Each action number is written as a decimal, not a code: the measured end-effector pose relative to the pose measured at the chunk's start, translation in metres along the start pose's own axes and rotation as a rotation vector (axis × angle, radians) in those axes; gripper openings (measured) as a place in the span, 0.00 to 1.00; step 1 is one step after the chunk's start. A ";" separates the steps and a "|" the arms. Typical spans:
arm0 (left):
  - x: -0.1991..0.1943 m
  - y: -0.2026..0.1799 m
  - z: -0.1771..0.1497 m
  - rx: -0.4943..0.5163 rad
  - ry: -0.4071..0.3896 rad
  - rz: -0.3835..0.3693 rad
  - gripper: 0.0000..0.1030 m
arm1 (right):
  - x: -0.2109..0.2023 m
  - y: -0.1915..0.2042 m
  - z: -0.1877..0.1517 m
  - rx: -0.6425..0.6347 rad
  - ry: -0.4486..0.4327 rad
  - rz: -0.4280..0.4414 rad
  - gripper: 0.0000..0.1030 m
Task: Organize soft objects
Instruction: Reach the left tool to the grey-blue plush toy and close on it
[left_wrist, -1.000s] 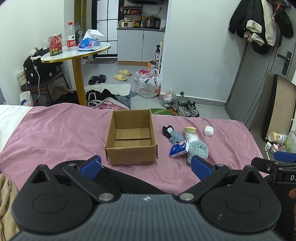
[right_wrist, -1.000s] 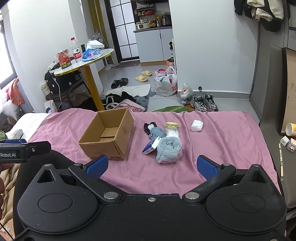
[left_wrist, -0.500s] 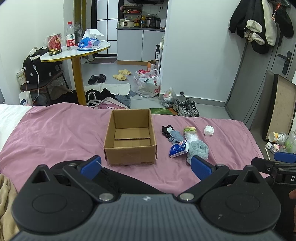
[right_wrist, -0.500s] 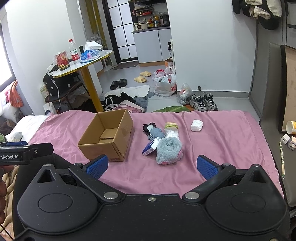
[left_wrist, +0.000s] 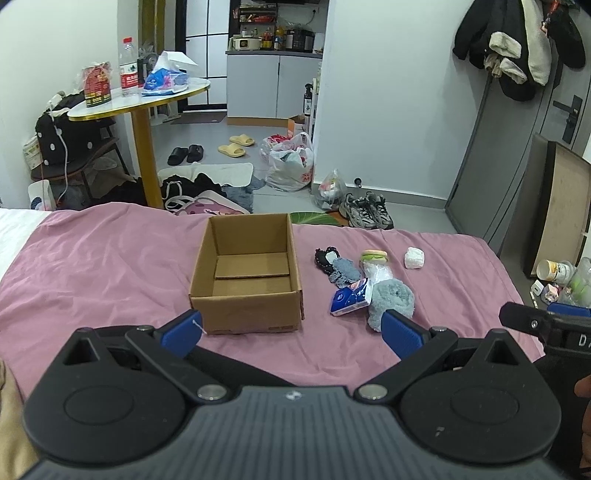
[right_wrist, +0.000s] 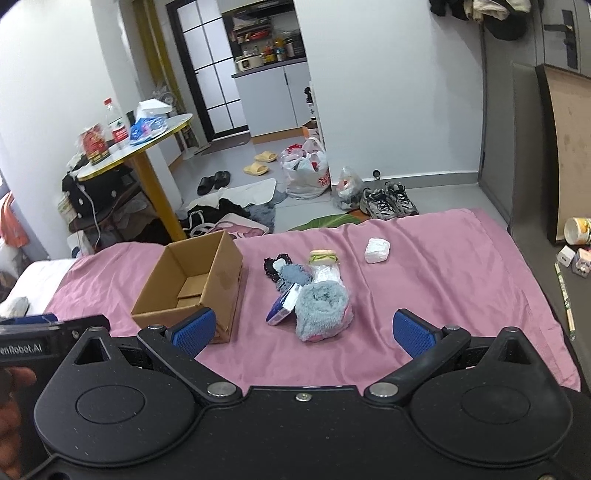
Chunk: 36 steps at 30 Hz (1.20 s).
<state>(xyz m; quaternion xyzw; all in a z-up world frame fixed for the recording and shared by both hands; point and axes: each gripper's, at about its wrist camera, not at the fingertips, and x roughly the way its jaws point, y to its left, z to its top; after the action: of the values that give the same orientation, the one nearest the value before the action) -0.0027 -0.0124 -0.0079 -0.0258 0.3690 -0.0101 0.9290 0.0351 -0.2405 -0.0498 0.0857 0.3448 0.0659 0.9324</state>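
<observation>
Left gripper (left_wrist: 290, 328) held wide open above the near edge of the pink bedspread (left_wrist: 92, 266), nothing between the blue pads, aimed at the near wall of the open brown cardboard box (left_wrist: 245, 275). Right gripper (right_wrist: 301, 328) also spread wide and empty, aimed at the fluffy grey-blue rolled towel (right_wrist: 321, 308). Probably both kept open and back from the objects to choose a first pick; nothing grasped yet.

Box placed near the middle of the bedspread, mouth up, inside empty, so ready as the container. Long axis of the box running from the near edge toward the far edge.

Soft objects gathered in one pile just beside the right wall of the box, not touching it: rolled towel nearest, blue and white tissue pack (left_wrist: 351, 297) touching its left side, clear plastic packet (right_wrist: 327, 273) behind, small burger-shaped toy (left_wrist: 373, 255) at the far end, grey-blue knitted piece (left_wrist: 345, 273) and black lace-edged piece (left_wrist: 325, 256) to the left. Pile stretched from near edge to far edge, roughly parallel to the box. Small white folded pad (left_wrist: 413, 257) lying alone, apart toward the right edge.

Towel roll seeming to lie with its open end up toward the camera; exact axis hard to tell.
</observation>
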 end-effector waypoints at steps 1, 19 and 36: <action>0.004 -0.001 0.000 0.002 0.003 -0.002 0.99 | 0.003 -0.002 0.000 0.008 0.000 -0.002 1.00; 0.073 -0.017 0.008 0.003 0.078 -0.071 0.96 | 0.059 -0.023 -0.002 0.117 0.062 -0.023 0.85; 0.134 -0.037 0.014 -0.026 0.171 -0.137 0.66 | 0.102 -0.048 -0.004 0.254 0.123 0.005 0.68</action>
<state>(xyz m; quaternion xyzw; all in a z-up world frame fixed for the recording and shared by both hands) 0.1045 -0.0536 -0.0870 -0.0622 0.4445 -0.0707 0.8908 0.1124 -0.2686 -0.1269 0.1998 0.4066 0.0294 0.8910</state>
